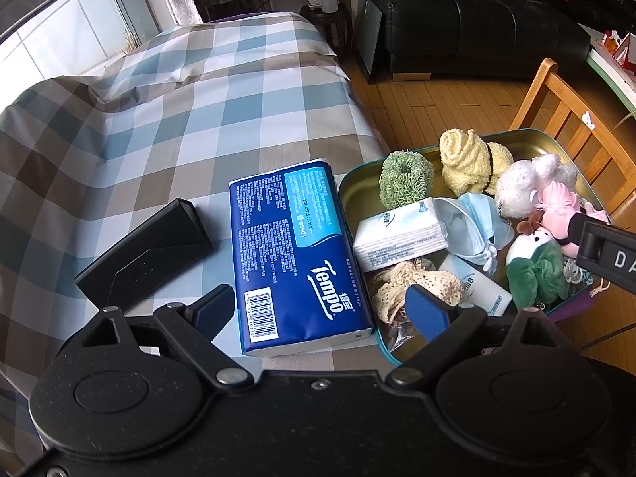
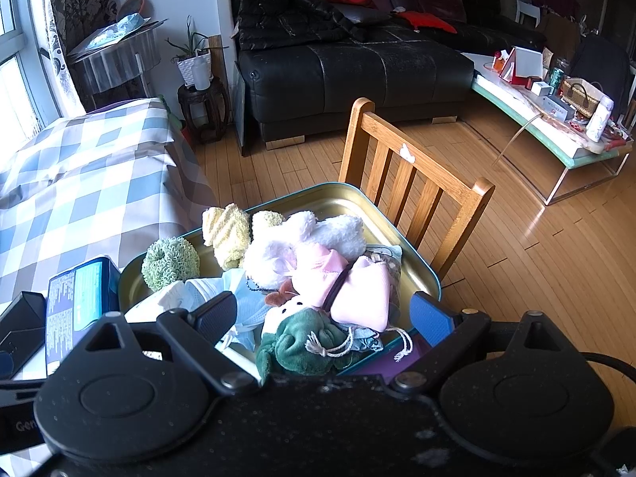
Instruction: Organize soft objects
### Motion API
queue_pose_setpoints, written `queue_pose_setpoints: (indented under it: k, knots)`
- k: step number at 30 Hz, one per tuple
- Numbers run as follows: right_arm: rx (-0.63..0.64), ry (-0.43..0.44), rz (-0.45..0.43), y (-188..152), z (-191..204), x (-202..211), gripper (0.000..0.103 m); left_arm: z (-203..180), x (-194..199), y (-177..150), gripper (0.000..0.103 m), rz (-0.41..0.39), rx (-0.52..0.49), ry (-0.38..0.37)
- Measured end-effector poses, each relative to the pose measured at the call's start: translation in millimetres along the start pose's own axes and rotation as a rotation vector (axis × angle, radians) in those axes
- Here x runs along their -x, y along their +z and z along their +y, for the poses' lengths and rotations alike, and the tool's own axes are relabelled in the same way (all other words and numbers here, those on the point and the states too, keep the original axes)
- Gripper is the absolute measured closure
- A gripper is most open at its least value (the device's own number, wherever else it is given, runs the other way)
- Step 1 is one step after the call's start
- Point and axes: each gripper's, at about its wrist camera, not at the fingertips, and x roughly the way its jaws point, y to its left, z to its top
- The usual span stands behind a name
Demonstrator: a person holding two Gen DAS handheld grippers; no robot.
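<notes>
Where plaid ends, tin tray (image 1: 349, 190) w/ plush toys (image 2: 318, 238), tissue packs (image 1: 397, 234)

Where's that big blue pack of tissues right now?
The blue Tempo tissue pack lies flat on the checked tablecloth, between the black box on its left and the metal tin of soft toys on its right.

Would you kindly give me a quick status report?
Both claws open, empty. Left claw over Tempo pack; right claw over filled tin. Nothing blocking.
</notes>
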Motion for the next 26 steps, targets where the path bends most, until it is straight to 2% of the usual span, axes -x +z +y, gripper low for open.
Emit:
queue_pose_setpoints:
  k: [26]
  knots:
    - [0.001, -0.001, 0.001, -0.3, 1.2, -0.3, 0.008, 0.0, -2.0, -0.7, 0.013, 0.010, 0.001, 0.004]
